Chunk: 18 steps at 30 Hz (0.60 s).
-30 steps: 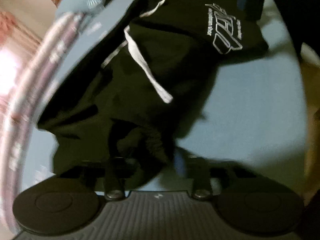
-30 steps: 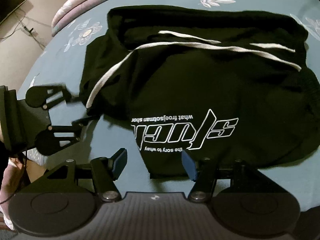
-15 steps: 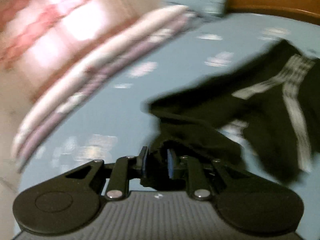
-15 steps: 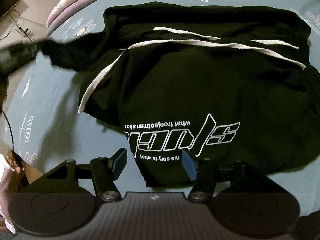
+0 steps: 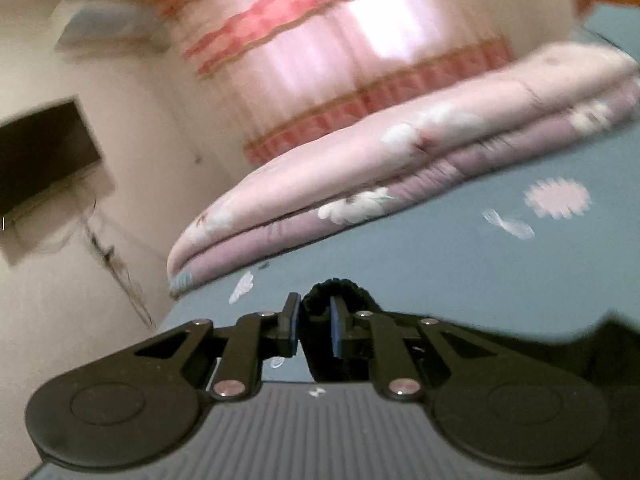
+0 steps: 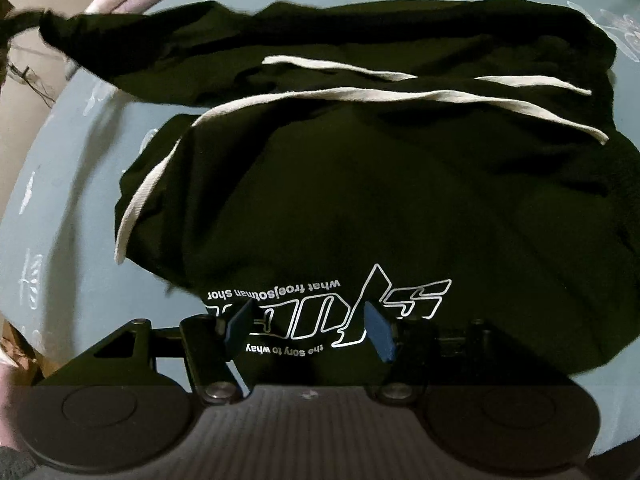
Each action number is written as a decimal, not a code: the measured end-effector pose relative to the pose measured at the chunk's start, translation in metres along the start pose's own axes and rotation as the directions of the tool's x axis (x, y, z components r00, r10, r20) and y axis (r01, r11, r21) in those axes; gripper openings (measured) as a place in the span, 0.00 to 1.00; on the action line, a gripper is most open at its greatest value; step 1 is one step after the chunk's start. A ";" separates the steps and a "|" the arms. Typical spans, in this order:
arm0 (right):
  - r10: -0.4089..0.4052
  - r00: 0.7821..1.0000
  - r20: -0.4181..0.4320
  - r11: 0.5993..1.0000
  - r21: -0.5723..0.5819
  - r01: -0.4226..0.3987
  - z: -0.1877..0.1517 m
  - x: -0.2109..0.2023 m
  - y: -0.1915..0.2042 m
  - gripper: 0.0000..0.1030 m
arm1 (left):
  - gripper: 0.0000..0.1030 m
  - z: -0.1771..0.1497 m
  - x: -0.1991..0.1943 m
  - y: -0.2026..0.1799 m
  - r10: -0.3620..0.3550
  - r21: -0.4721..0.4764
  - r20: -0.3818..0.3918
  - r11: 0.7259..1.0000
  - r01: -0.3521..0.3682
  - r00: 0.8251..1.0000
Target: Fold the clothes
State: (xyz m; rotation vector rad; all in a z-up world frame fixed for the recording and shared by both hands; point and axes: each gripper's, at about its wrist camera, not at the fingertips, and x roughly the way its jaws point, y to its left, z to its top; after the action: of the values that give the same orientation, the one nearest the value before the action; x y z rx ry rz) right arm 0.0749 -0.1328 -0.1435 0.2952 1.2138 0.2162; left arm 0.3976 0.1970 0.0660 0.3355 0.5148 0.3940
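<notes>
1. The left gripper (image 5: 314,322) has its fingers (image 5: 291,322) closing on a ribbed black cuff (image 5: 334,288) of the black garment (image 6: 400,200); the cloth fills the narrow gap between the blue pads and bulges out just past the tips.
2. Beyond those tips lies the blue bedsheet (image 5: 440,264) with pale flower prints, and further out a folded pink and lilac quilt (image 5: 360,176), then a pink striped curtain (image 5: 340,40) on the wall.
3. The right gripper (image 6: 308,332) has its fingers (image 6: 380,334) spread wide, gripping nothing; they hover just over the near hem of the garment, where white outlined lettering (image 6: 340,304) reads upside down.
4. Ahead of the right fingers the garment lies bunched on the bed, white drawstrings (image 6: 360,96) crossing it.
5. Far to the upper left of the right fingers, one sleeve (image 6: 120,40) stretches taut off the heap towards the frame edge.
</notes>
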 end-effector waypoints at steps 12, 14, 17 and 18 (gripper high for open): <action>-0.006 1.000 -0.023 1.000 -0.029 0.005 0.003 0.003 0.004 0.66 | 0.35 -0.108 0.102 -0.060 -0.027 -0.018 -0.338 1.000 0.022 0.941; -0.007 1.000 -0.022 0.999 -0.031 0.006 0.002 0.002 0.004 0.66 | 0.52 -0.120 0.103 -0.060 -0.028 -0.014 -0.411 1.000 0.024 0.911; -0.010 1.000 -0.011 0.999 -0.036 0.009 0.000 -0.002 0.005 0.66 | 0.54 -0.126 0.095 -0.050 -0.010 -0.006 -0.408 1.000 0.009 0.913; -0.010 1.000 -0.006 0.999 -0.041 0.010 -0.001 -0.004 0.006 0.67 | 0.54 -0.127 0.089 -0.045 -0.018 -0.012 -0.410 1.000 0.015 0.912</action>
State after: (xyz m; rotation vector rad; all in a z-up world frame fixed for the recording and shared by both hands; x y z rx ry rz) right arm 0.0723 -0.1286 -0.1385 0.2531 1.2154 0.2327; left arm 0.4138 0.2237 -0.0923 0.2392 0.9276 0.4527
